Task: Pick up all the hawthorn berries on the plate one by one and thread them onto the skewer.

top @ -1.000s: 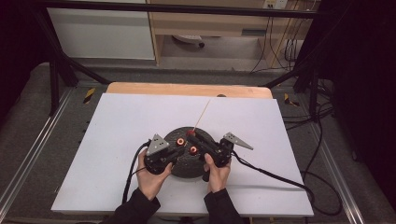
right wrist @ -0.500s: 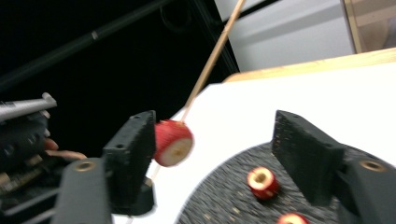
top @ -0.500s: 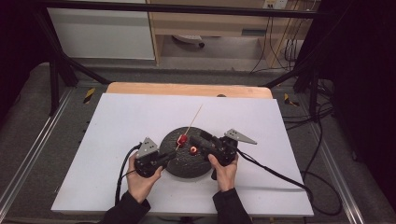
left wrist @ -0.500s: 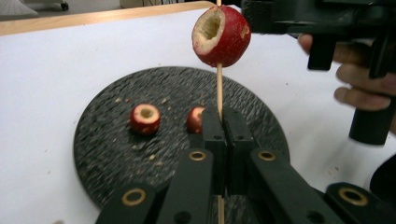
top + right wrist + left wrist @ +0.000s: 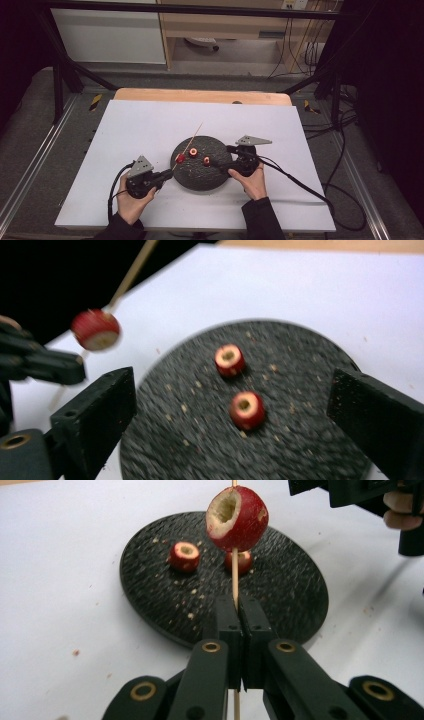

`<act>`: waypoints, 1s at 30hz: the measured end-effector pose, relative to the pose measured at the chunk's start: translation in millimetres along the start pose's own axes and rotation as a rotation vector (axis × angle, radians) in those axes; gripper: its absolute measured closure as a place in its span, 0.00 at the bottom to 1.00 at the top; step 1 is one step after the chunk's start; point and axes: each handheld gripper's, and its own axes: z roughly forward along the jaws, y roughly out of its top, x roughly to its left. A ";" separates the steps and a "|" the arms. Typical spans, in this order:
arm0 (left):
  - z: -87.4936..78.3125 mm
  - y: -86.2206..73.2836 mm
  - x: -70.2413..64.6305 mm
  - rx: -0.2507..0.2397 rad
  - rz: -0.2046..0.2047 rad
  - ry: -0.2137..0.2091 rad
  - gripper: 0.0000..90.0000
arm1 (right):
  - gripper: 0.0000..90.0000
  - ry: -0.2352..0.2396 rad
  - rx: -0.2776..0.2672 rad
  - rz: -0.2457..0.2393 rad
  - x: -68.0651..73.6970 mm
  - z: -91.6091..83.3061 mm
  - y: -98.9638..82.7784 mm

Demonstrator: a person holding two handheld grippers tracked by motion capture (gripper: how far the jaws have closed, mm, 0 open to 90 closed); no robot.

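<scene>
Pinching a skewer (image 5: 234, 575) that carries one red fruit (image 5: 237, 517), the left gripper (image 5: 239, 625) stays clamped; the right gripper (image 5: 230, 405), jaws just spread and empty, hovers above two fruits (image 5: 246, 410) on the plate (image 5: 300, 450), ready to thread another.

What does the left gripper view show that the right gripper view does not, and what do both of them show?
Left gripper view alone: the left claw shut on the wooden skewer, gripping it below the speared red fruit, whose cored hollow faces the camera.

Right gripper view alone: the right claw with its jaws wide apart over the black plate, nothing between them; they have just been opening.

Both: the black plate on the white table cover, two cored red fruits lying on it among crumbs, and the third fruit on the skewer held above the plate's edge.
</scene>
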 end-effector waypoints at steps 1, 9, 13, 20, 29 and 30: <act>-1.6 -2.2 1.2 0.004 0.003 0.007 0.99 | 0.06 -0.005 0.025 -0.011 -0.8 0.1 -0.1; -11.6 -21.1 13.1 0.040 -0.004 0.014 0.99 | 0.06 -0.030 0.172 -0.093 -4.0 3.5 7.2; -12.7 -26.3 15.9 0.054 0.001 0.009 0.99 | 0.06 -0.033 0.219 -0.116 -2.2 8.6 14.1; -15.2 -32.6 18.7 0.062 -0.005 0.010 0.99 | 0.09 -0.052 0.303 -0.165 0.8 21.4 23.9; -15.7 -35.7 19.7 0.072 -0.005 0.004 0.99 | 0.22 -0.074 0.483 -0.242 7.8 56.9 36.4; -15.6 -35.8 19.8 0.072 -0.006 0.004 0.99 | 0.24 -0.077 0.493 -0.242 8.8 60.3 37.5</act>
